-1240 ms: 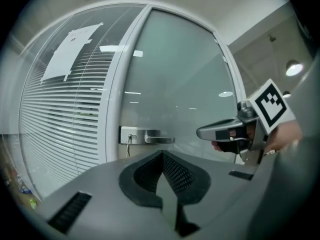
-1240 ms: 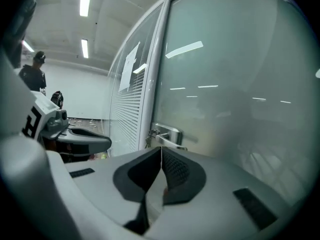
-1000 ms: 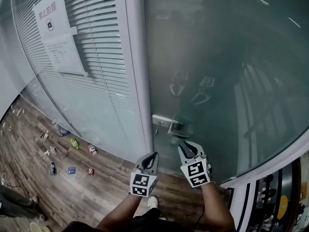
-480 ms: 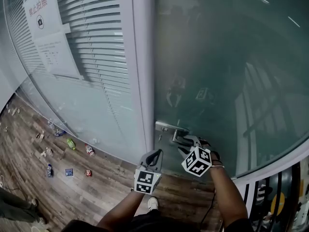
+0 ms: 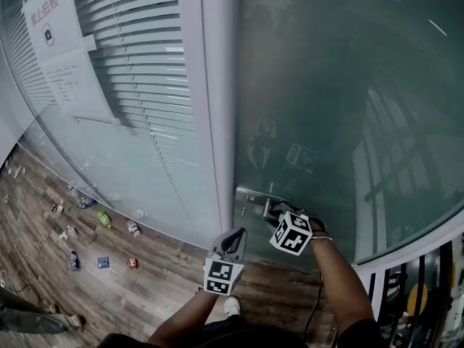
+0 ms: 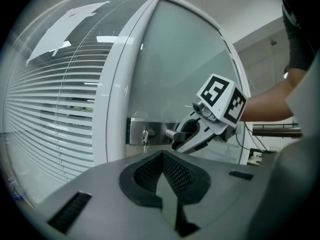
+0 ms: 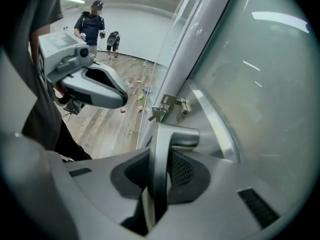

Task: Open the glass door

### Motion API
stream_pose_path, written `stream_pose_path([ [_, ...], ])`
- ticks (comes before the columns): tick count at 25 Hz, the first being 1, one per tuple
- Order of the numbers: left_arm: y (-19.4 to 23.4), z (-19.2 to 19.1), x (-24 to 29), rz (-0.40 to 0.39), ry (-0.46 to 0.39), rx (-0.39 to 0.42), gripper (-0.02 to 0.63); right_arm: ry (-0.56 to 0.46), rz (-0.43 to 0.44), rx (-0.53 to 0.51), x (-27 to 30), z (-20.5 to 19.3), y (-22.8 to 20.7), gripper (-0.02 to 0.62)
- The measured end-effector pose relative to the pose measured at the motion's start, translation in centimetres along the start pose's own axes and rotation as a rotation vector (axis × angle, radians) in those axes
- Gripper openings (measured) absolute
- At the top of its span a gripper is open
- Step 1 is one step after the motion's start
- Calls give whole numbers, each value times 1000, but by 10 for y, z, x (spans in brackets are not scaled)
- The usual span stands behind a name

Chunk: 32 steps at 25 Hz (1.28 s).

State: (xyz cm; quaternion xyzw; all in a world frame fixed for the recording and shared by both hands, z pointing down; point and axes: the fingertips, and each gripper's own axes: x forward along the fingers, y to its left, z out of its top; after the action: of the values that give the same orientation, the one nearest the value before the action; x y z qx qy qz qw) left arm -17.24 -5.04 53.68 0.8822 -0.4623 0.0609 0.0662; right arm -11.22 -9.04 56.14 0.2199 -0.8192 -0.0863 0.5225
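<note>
Right gripper (image 5: 274, 210) fingers are closing round the door handle (image 7: 175, 134) of the glass door (image 5: 348, 85), its lever between them; the keyed lock plate (image 6: 145, 132) sits just left of those fingers, the white frame post (image 5: 217, 85) beyond it; left gripper (image 5: 233, 235), fingers together and empty, hangs below; litter (image 5: 101, 220) dots the wooden floor (image 5: 145, 281); a second earlier the right fingers gaped beneath the handle.

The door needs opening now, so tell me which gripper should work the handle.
Right. The right gripper has the door handle between its closing jaws. The left gripper is empty and short of the handle, down beside the white frame.
</note>
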Motion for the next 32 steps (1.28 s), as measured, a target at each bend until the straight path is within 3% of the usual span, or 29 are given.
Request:
stream_pose_path([
  [11, -3, -5, 3, -22, 15, 5, 3, -48, 12, -35, 0, 2, 3, 25],
  [20, -8, -10, 5, -33, 28, 11, 3, -280, 52, 89, 0, 13, 2, 25],
  [26, -11, -11, -1, -48, 28, 27, 3, -534, 66, 237, 8, 19, 2, 26],
  [32, -7, -19, -2, -47, 46, 22, 3, -553, 105, 253, 8, 21, 2, 31],
])
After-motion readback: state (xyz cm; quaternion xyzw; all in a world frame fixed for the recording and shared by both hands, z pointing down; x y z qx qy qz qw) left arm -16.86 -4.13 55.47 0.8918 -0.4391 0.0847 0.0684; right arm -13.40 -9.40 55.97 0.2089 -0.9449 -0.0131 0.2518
